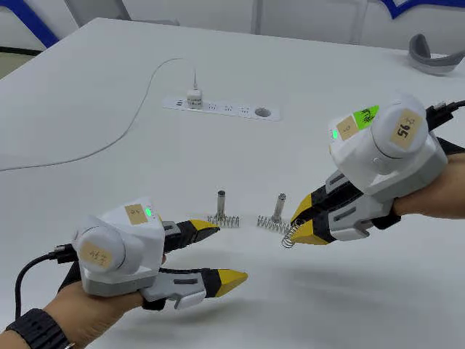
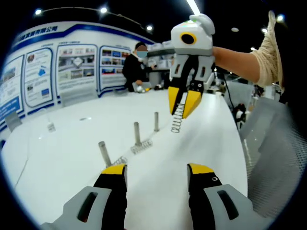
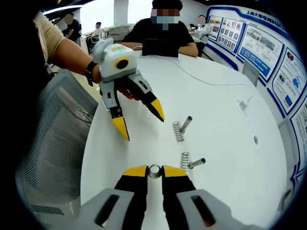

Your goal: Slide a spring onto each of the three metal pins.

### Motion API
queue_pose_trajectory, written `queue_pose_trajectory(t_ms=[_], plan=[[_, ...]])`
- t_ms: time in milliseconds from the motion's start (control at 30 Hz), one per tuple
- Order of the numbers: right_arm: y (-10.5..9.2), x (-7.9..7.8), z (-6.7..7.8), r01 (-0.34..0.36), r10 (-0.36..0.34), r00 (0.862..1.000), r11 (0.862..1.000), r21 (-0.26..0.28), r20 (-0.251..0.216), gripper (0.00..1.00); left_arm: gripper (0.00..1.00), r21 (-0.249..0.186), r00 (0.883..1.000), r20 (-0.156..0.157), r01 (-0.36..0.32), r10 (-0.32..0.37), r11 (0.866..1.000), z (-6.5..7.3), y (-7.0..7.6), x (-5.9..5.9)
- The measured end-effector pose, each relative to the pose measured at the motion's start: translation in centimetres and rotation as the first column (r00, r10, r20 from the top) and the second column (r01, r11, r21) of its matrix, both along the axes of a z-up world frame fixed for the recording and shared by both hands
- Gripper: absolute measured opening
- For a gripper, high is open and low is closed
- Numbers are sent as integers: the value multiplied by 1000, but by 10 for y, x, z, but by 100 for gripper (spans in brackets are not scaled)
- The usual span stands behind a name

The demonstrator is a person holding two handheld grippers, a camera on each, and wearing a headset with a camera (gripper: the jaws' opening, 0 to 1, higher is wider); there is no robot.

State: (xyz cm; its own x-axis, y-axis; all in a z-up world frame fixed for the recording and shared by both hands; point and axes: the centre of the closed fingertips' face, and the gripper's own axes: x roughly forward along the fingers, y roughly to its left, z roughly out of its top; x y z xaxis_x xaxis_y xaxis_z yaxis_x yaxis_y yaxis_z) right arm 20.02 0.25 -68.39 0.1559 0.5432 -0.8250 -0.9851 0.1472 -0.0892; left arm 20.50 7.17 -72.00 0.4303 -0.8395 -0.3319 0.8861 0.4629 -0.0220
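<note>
White table (image 1: 87, 87), power strip (image 1: 221, 107) (plugged), upright pins (image 1: 221, 201), springs (image 1: 225, 220)

Two pins stand side by side mid-table (image 1: 109, 87) in front of us: the left pin (image 1: 221, 202) with a loose spring (image 1: 224, 219) lying at its foot, the right pin (image 1: 280, 206) with a second spring (image 1: 272, 223) lying at its foot. Behind them, well apart, we see the power strip (image 1: 221, 107). Our left gripper (image 1: 231, 253) sits nearer us, in front of the left pin. Our right gripper (image 1: 298, 227) is just right of the right pin, with a third spring (image 1: 288, 237) between its jaws
</note>
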Motion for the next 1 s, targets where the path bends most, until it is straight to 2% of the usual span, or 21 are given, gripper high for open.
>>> queue_pose_trajectory(t_ms=[433, 700, 1000], plan=[[-23, 5, 8, 58, -58, 998, 998, -14, 4, 12, 59, -9, 998, -4, -66, 66, 998, 0, 16, 7], [-42, 14, 14, 105, -104, 994, 994, -26, 16, 12, 65, -12, 995, -8, -96, 96, 995, -1, 22, 12], [-69, 30, 24, 173, -172, 984, 984, -43, 39, 12, 69, -8, 994, -17, -112, 111, 994, -4, 26, 14]])
